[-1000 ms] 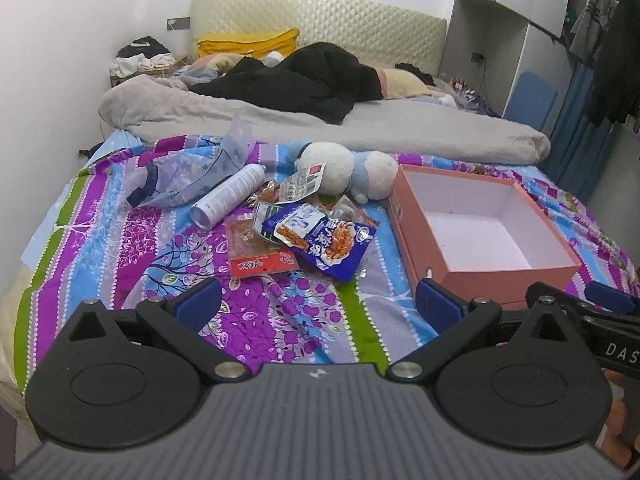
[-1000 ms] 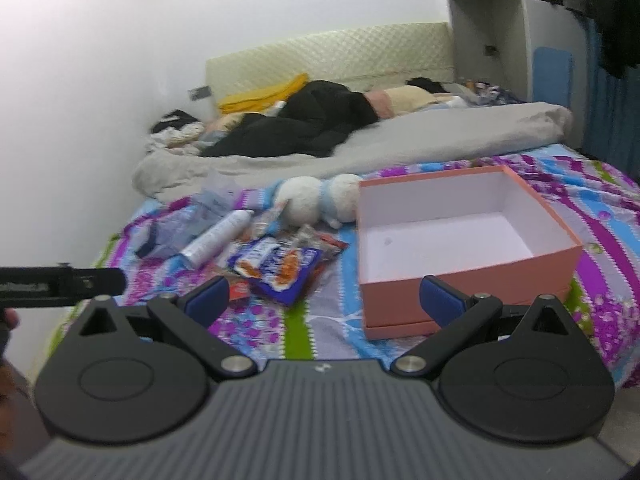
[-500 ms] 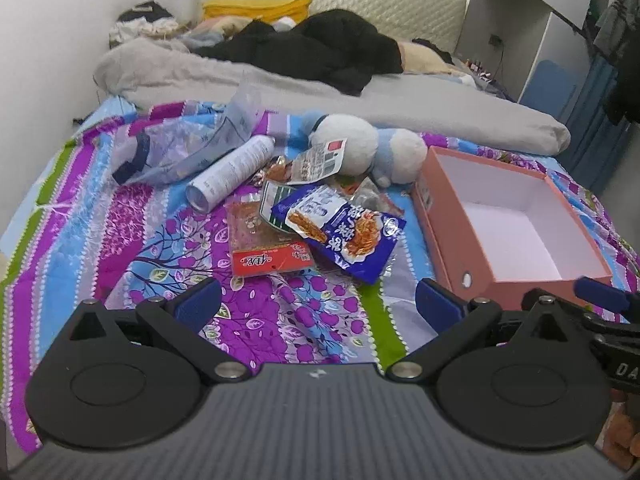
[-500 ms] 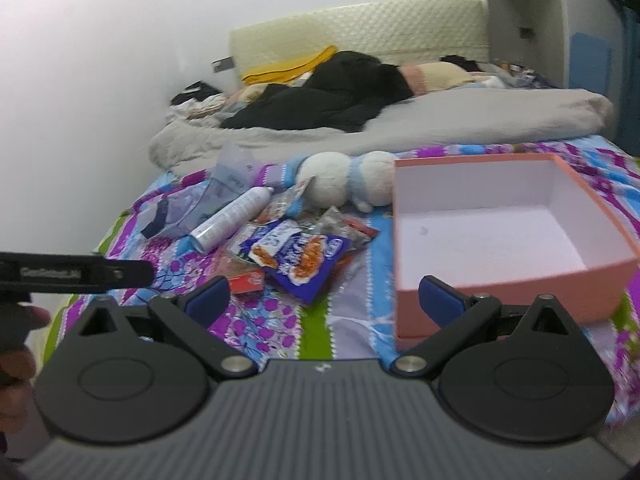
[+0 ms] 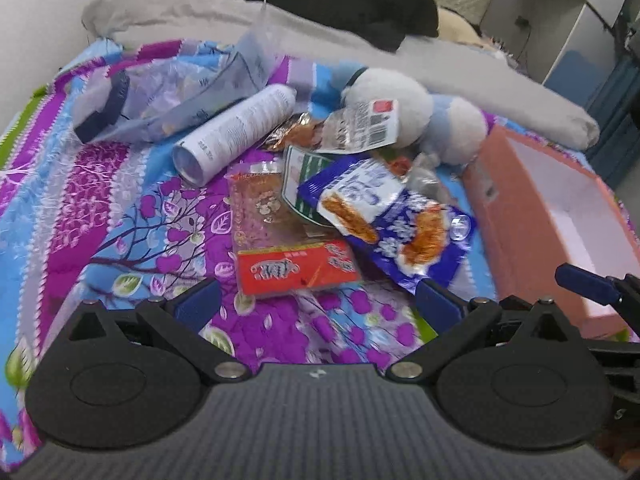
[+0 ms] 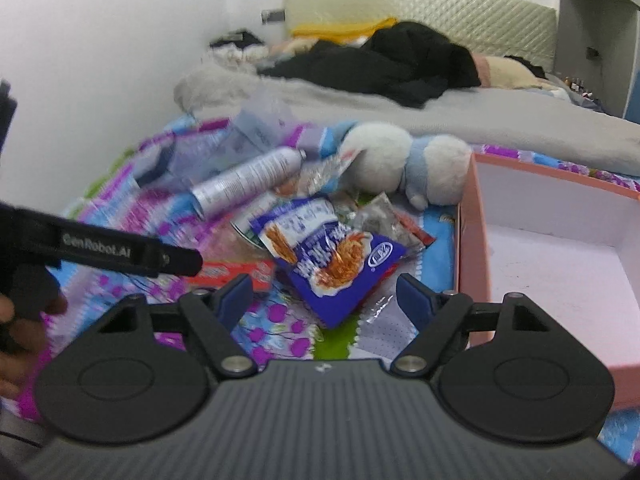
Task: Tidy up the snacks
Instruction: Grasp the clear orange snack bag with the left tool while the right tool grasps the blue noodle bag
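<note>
A: What do the snacks look like?

B: A loose pile on the bed's purple and blue floral sheet [image 5: 132,216]. Nearest the right tool [image 6: 324,296] lies a blue and white snack bag [image 6: 336,256] printed with orange strips of food; its lettering is too blurred to read. Left of it sits a flat clear packet with a red label band [image 5: 294,266], the characters on it unreadable. A green and white packet [image 5: 298,184] pokes out beneath the blue bag.

A: Anything legible?

B: "GenRobot.AI" on the left tool's finger in the right wrist view. A silvery packet [image 5: 362,126] shows a barcode and a red square.

A: What else is around?

B: A white spray can [image 5: 236,132] lying on its side at the far left, a white and blue plush toy [image 5: 416,116] behind the pile, and an open pink box [image 6: 468,248] to the right, white inside.

A: And the tools?

B: The left tool [image 5: 316,304] stands apart, holding nothing. The right one's jaws have just been narrowing but are still apart, nothing between them.
</note>
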A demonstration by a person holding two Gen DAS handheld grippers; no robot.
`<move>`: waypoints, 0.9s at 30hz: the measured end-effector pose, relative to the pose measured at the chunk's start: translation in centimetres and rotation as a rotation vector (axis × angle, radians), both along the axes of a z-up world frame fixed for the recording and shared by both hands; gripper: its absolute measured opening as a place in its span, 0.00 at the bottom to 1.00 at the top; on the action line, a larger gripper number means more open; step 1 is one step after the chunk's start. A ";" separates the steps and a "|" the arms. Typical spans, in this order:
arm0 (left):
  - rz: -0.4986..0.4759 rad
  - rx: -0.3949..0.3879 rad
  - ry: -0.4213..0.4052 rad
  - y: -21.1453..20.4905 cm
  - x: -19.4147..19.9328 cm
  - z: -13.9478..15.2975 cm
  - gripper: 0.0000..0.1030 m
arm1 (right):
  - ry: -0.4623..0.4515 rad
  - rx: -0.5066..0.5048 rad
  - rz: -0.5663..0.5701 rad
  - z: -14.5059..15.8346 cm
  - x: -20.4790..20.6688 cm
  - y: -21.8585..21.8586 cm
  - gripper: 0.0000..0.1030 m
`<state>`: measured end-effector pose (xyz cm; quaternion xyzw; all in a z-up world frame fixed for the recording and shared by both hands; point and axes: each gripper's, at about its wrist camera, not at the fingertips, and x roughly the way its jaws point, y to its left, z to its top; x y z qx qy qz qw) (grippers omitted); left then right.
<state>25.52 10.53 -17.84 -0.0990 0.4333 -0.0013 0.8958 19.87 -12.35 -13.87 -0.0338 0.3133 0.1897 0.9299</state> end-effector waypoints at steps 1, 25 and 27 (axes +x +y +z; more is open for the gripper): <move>-0.002 0.012 0.014 0.3 0.6 -0.7 1.00 | 0.001 -0.023 0.006 -0.7 0.7 0.4 0.78; -0.055 0.062 0.125 1.4 7.5 -9.2 0.69 | 0.217 -0.027 -0.009 -10.1 9.5 2.4 0.56; -0.050 0.051 0.119 1.4 7.4 -8.8 0.58 | 0.202 -0.033 -0.016 -9.8 9.2 2.4 0.43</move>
